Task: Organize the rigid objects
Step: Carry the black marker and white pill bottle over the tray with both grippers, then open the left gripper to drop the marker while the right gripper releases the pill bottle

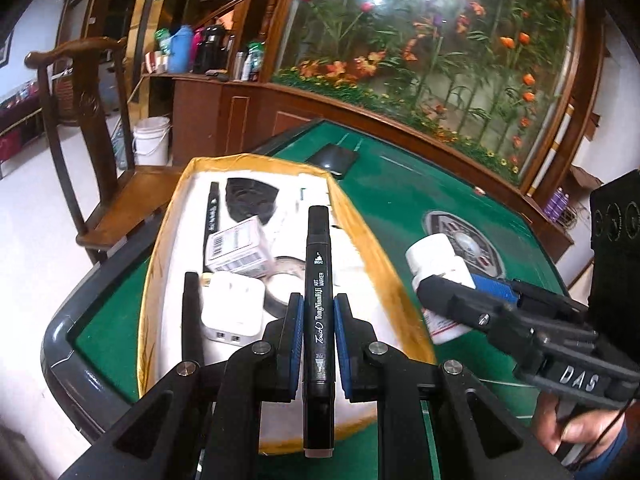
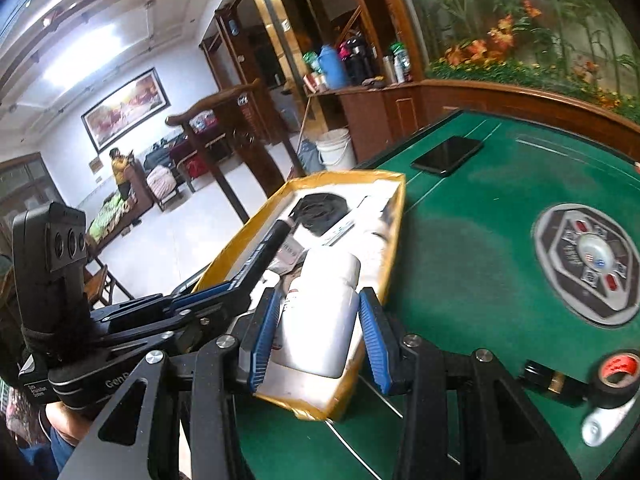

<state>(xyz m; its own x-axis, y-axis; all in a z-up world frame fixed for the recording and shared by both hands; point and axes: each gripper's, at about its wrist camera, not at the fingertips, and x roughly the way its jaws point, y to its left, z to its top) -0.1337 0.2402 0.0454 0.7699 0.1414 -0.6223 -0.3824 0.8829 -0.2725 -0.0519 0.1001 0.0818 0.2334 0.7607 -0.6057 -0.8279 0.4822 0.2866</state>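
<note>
left gripper clenched on a black art marker, blue pads pressing its barrel from both sides, marker lying along the fingers with its far cap out over the box. right gripper grasping a white pill bottle, blue pads against its sides, cap end pointing away from the camera. in the left wrist view the right gripper shows at the right edge, bottle held just above the green table near the box's right rim; the hand on its handle shows at lower right.

below both: a shallow box with yellow-taped rim and white inside, sitting on the green felt table. inside the box: second black marker near the left wall, black crumpled item at the far end, small barcode carton mid-box, white usb charger nearer, tape roll partly hidden behind the held marker.

on the table outside the box: dark phone beyond the far corner, round control panel in the table centre, black tape roll with red core at the near right edge, a small dark bottle just beside it. wooden chair and white bucket on the floor past the table.
</note>
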